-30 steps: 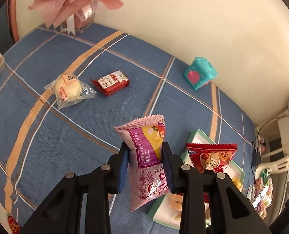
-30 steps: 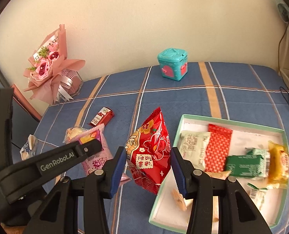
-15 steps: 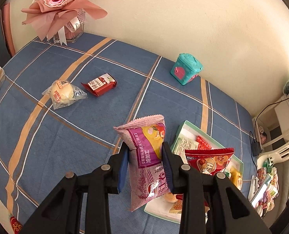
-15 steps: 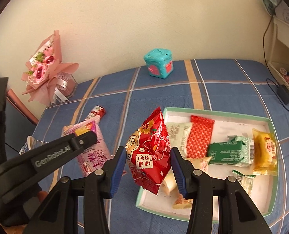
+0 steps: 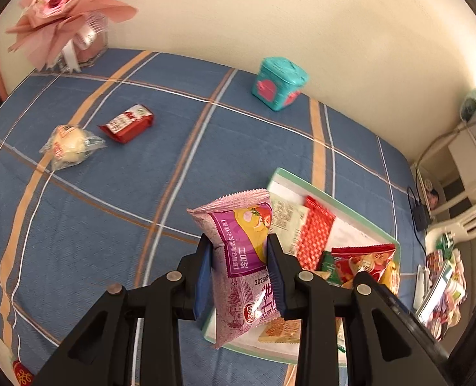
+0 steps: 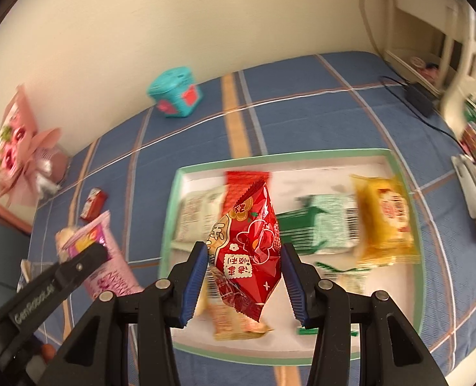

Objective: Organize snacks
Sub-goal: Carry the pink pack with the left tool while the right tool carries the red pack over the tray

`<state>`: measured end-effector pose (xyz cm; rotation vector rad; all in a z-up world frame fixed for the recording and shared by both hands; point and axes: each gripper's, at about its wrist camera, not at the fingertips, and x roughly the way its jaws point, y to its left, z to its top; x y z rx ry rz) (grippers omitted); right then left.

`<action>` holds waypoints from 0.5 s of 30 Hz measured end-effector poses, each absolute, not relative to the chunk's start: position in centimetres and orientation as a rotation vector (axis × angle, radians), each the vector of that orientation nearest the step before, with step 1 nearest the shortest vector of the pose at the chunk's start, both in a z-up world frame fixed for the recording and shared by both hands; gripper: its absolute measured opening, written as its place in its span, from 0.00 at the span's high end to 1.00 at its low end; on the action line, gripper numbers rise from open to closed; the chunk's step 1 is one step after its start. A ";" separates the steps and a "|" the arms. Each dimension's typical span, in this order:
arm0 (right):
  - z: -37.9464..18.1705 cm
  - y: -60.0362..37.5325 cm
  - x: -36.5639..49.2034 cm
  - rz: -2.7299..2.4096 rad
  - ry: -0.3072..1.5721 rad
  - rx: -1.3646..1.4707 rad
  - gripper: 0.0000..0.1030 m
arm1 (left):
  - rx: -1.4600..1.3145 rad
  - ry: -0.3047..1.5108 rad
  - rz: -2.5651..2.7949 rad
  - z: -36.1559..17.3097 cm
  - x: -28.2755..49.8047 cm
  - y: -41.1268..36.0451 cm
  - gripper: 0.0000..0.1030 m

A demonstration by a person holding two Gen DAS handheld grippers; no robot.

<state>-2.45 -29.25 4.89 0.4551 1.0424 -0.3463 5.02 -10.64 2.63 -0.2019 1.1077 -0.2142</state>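
My left gripper [image 5: 239,257] is shut on a pink and purple snack packet [image 5: 242,257], held upright over the left edge of the green-rimmed white tray [image 5: 288,178]. My right gripper [image 6: 242,265] is shut on a red snack packet [image 6: 249,251], held above the middle of the tray [image 6: 270,157]. The tray holds several wrapped snacks: a white one [image 6: 199,215], a green one [image 6: 324,225], a yellow one [image 6: 387,218]. The left gripper with its pink packet [image 6: 96,251] shows at the left of the right wrist view.
On the blue checked cloth lie a red wrapped bar [image 5: 127,124] and a round bun in clear wrap [image 5: 69,146]. A teal box [image 5: 278,83] and a pink bouquet [image 5: 67,9] stand by the wall. A black adapter with a cable [image 6: 419,96] and clutter sit at the right.
Both grippers have carried their packets to the right, toward and over the tray. The right one now hangs above the tray's middle. Both grips are unchanged.
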 end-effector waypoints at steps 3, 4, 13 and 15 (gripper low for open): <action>4.7 -30.7 -2.8 -0.371 1.043 0.481 0.52 | -0.162 1.106 -0.240 2.4 4.8 -11.9 0.67; 4.5 -31.3 -2.9 -0.380 1.045 0.493 0.52 | -0.153 1.108 -0.248 2.3 4.8 -12.3 0.67; 4.4 -33.8 -3.6 -0.416 1.031 0.532 0.52 | -0.116 1.093 -0.306 2.1 5.3 -15.2 0.67; 4.7 -33.8 -3.6 -0.421 1.027 0.521 0.52 | -0.104 1.085 -0.316 2.2 5.4 -15.7 0.67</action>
